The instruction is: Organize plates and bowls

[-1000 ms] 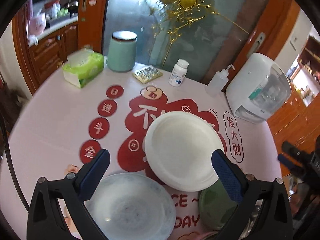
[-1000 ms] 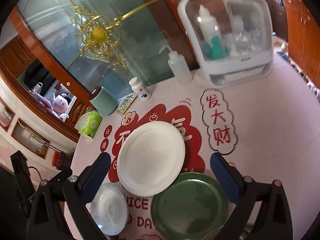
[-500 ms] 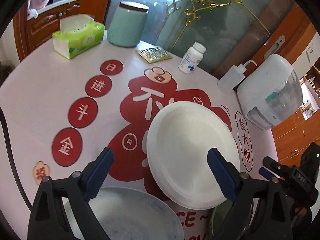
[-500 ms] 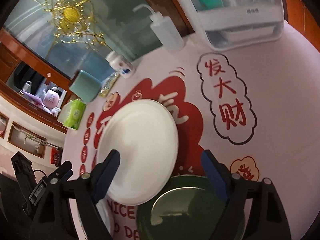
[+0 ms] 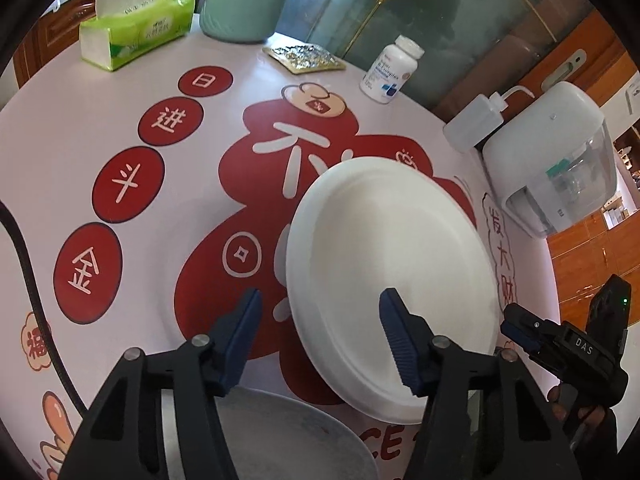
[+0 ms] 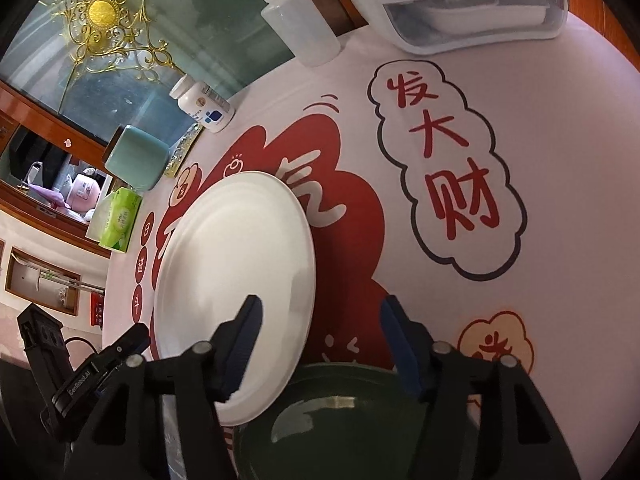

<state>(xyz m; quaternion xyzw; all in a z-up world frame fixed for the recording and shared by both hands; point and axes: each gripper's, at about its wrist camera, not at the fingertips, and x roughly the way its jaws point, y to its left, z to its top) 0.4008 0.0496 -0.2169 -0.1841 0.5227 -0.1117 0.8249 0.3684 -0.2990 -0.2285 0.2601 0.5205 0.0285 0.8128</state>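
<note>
A white plate (image 5: 400, 248) lies in the middle of the pink table (image 5: 48, 152). My left gripper (image 5: 320, 308) hangs low over the plate's left rim, which runs between the blue fingers; the jaws are closing and the pads stand clear of the rim. Under the left gripper lies a pale blue-grey plate (image 5: 288, 436). In the right wrist view the white plate (image 6: 232, 264) has its right rim between the fingers of my right gripper (image 6: 320, 312). These jaws are closing too, without touching it. A dark green plate (image 6: 332, 420) sits below the right gripper.
At the table's far edge stand a green tissue box (image 5: 136, 28), a teal jar (image 5: 244, 0), a gold foil mat (image 5: 304, 58), a pill bottle (image 5: 390, 70), a squeeze bottle (image 5: 476, 122) and a white appliance (image 5: 552, 160).
Both grippers have come down close to the white plate, one at each side. Their jaws have narrowed from wide open to about half.
</note>
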